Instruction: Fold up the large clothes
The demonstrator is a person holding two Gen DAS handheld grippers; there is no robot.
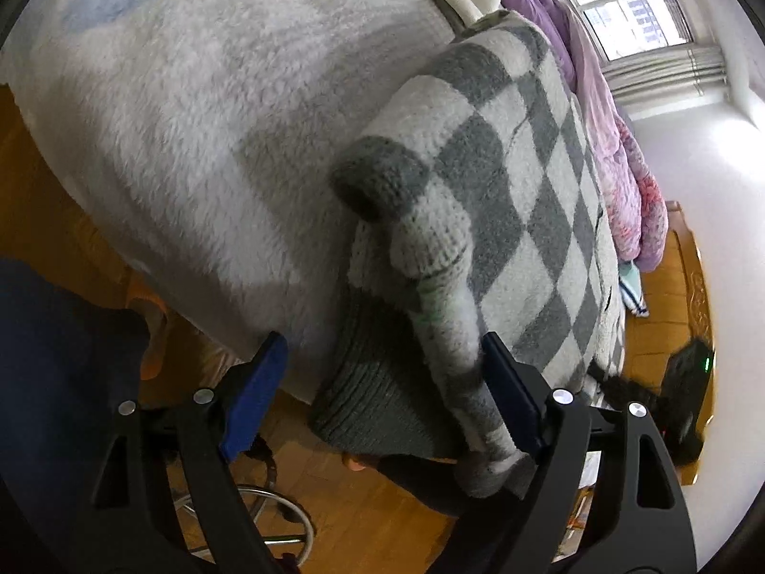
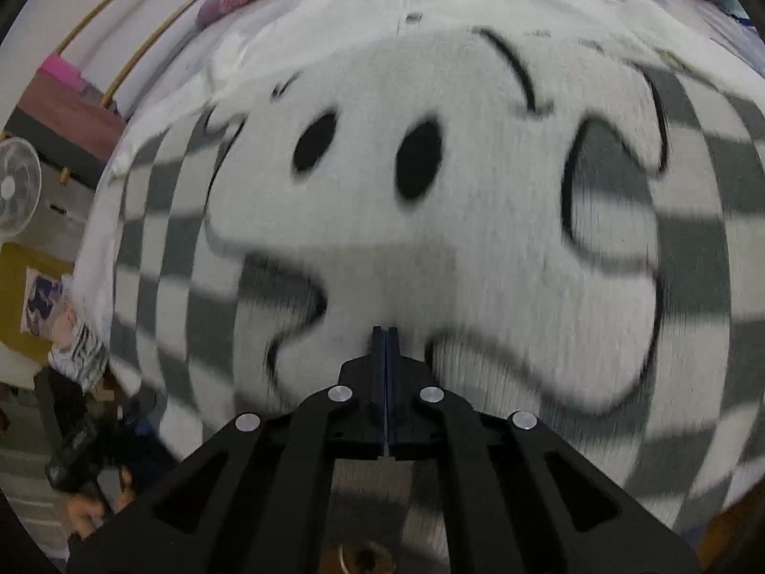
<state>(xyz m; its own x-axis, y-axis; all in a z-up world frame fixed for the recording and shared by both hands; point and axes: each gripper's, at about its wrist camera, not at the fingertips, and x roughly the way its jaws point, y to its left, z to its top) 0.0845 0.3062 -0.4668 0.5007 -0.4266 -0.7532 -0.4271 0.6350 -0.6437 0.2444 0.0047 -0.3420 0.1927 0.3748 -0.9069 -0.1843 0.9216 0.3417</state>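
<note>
A: Left wrist view: where does the checked sweater (image 1: pixel 516 201) lie?
B: On the bed (image 1: pixel 181 110); its sleeve (image 1: pixel 454 335) runs lengthwise between the left gripper (image 1: pixel 382 402)'s wide fingers, brushing the right-hand one.
A: Right gripper (image 2: pixel 385 335)?
B: Fingers pressed together, empty, above the sweater's front.

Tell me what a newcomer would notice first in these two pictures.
First, the big cartoon face with two black oval eyes, filling the chequered grey and white sweater on the bed. Next, its sleeve hanging over the bed's edge, between the wide-open pads of the left tool. The right tool is shut, empty, over the face.
</note>
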